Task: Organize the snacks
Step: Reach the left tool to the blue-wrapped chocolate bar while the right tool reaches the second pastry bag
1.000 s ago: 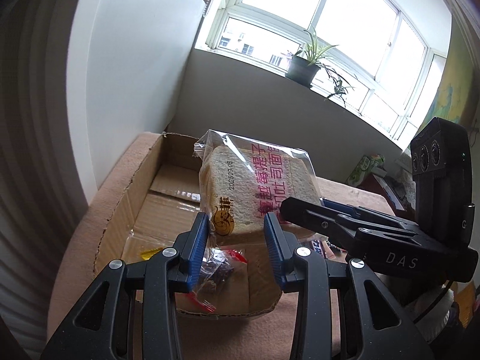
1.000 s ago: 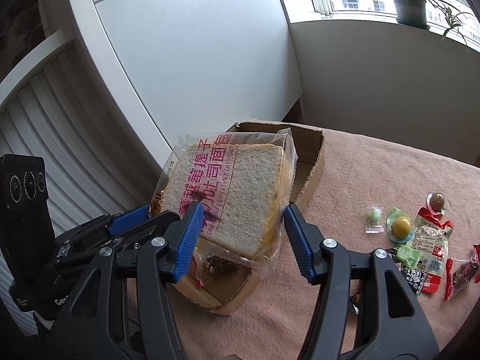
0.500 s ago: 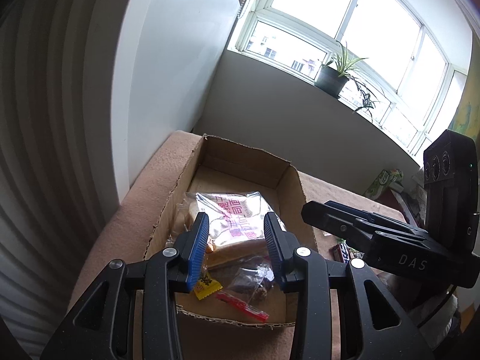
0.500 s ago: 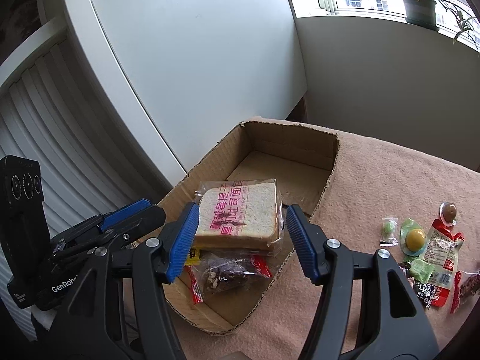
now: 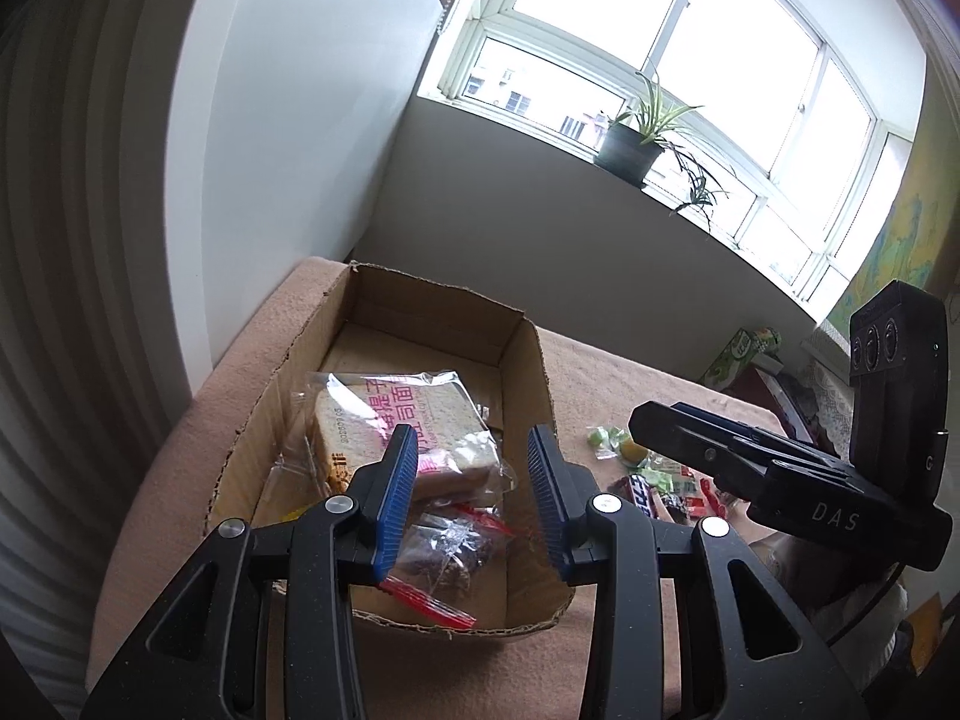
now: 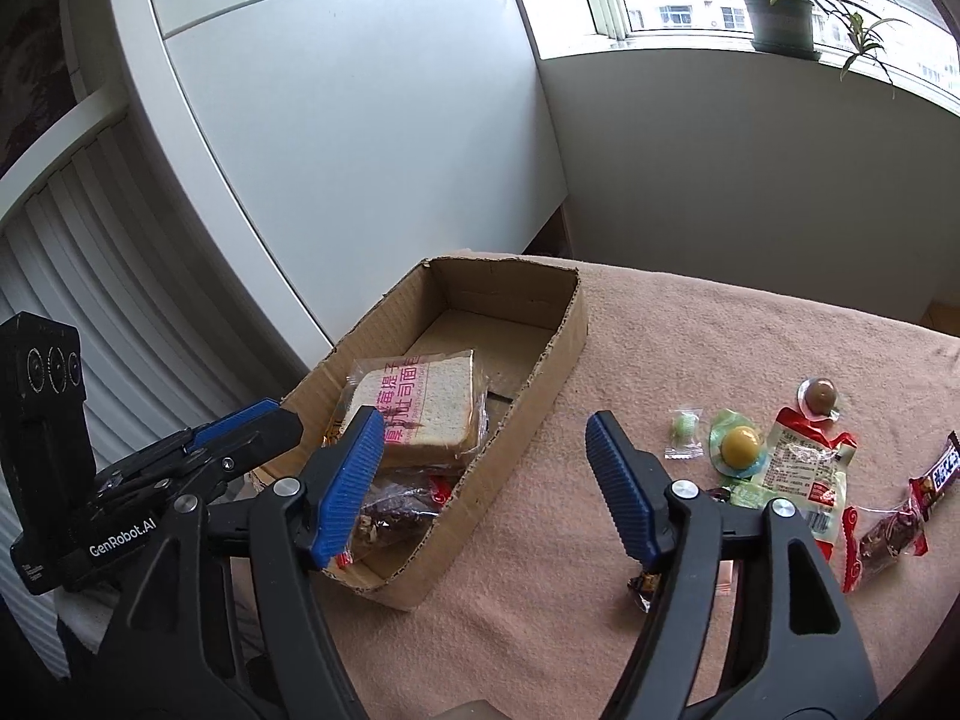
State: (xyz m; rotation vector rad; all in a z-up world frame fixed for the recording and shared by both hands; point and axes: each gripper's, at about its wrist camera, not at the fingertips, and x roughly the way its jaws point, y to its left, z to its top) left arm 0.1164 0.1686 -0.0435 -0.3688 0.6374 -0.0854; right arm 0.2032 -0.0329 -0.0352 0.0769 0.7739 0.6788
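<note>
Bread pack (image 6: pixel 420 414) lies flat in the carton (image 6: pixel 540 384), lengthwise along it

A potted spider plant (image 5: pixel 630 141) stands on the windowsill (image 5: pixel 540 132) under a bright window (image 5: pixel 660 30). A white cabinet (image 6: pixel 336 138) rises at the left. At far right hangs what may be a map (image 5: pixel 894 252), blurred.

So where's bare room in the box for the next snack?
The far half of the cardboard box, beyond the bread pack, shows bare floor. The near end is crowded: the bread overlaps a dark snack bag.
</note>
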